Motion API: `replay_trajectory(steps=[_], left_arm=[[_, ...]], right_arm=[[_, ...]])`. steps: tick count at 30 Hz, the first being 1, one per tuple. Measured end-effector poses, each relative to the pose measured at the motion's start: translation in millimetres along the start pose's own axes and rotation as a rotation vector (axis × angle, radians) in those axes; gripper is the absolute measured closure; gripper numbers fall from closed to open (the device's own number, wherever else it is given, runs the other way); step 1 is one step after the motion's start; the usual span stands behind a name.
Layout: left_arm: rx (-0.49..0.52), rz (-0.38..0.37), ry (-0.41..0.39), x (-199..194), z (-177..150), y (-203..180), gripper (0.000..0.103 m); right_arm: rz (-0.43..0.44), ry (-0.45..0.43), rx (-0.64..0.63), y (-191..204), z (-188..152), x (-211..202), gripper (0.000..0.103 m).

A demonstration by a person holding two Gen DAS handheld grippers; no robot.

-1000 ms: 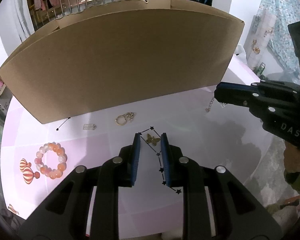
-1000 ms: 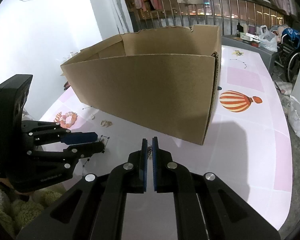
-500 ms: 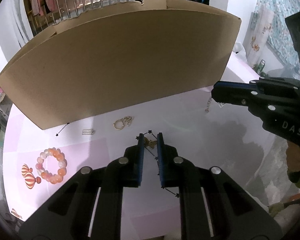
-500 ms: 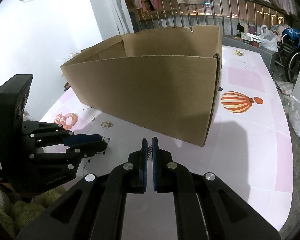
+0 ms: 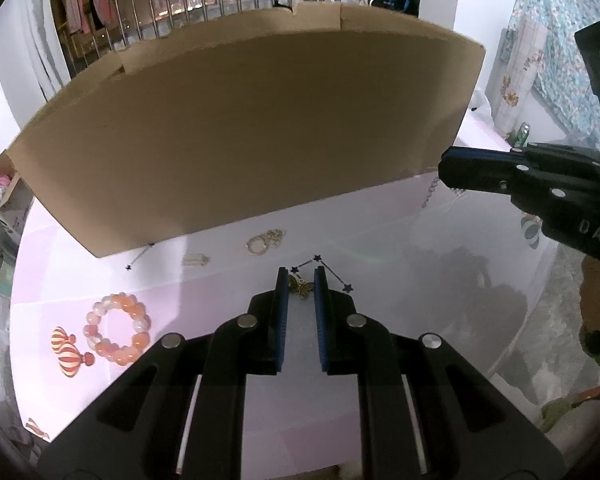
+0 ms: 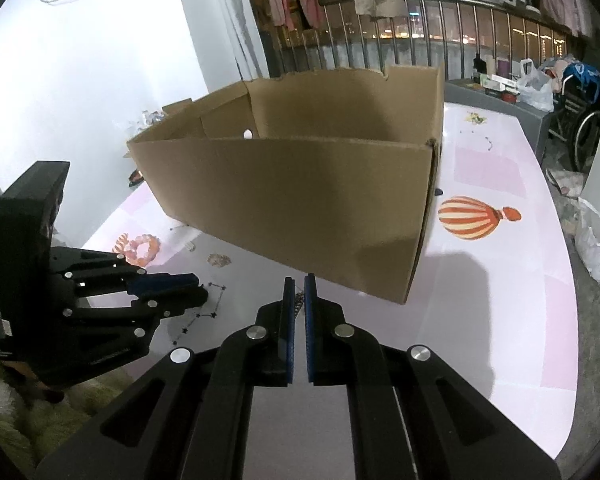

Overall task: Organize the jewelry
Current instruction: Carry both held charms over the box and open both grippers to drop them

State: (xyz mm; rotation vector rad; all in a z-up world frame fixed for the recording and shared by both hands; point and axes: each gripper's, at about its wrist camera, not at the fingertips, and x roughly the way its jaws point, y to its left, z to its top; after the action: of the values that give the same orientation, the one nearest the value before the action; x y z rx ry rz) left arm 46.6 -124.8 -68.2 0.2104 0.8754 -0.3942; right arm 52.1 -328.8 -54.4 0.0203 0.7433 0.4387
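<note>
Narrowing since a second ago, the left hand-held gripper (image 5: 301, 280) now pinches one gold butterfly pendant (image 5: 302, 289) between its blue pads, low on the surface (image 5: 380, 240). One bead bracelet (image 5: 117, 329) lies at 9 o'clock, one ring (image 5: 257, 245) at 12. The right hand-held gripper (image 6: 299, 284) holds one thin chain (image 6: 298, 302), jaws nearly closed, near the cardboard box (image 6: 300, 216); open room lies at 3 o'clock.

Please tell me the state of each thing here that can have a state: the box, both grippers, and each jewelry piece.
cardboard box: open at top, upright.
left gripper: shut on butterfly pendant, just off the table.
right gripper: shut on a thin chain, which hangs down.
bead bracelet: lying flat.
gold ring piece: lying by the box.
small clip: lying flat.
</note>
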Motion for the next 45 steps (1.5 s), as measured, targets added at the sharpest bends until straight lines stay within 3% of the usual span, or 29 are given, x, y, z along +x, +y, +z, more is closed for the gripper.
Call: replay_trajectory(steps=[13,19,23,30,35,40,45], left_arm=[[0.048,0.003,-0.27,-86.2,26.8,5.4,0.091],[0.04,-0.008,-0.334,-97.5,59.8,18.2,0.092],[0.028,-0.041,-0.31,-78.8,90.8,32.9,0.091],[-0.04,-0.108,-0.133,-12.3,134.3,62.6,0.091],[-0.057,-0.117,-0.04,16.2,140.5,68.1,0.091],[-0.069,-0.101,-0.023,25.2,141.3,72.3,0.08],[-0.096,-0.093,-0.033,21.7,138.2,78.7,0.072]], right_arm=[[0.028,-0.187,-0.024,10.3,42.4,-55.8,0.098],[0.043,-0.242,-0.052,8.3,74.4,-59.5,0.098],[0.055,-0.225,-0.053,-2.0,95.9,-44.4,0.098],[0.045,-0.116,-0.007,-26.9,121.6,5.5,0.098],[0.018,-0.026,0.022,-38.7,130.7,34.1,0.098],[0.013,-0.015,0.041,-44.4,130.7,39.8,0.097],[-0.001,-0.031,0.043,-46.3,127.3,34.0,0.087]])
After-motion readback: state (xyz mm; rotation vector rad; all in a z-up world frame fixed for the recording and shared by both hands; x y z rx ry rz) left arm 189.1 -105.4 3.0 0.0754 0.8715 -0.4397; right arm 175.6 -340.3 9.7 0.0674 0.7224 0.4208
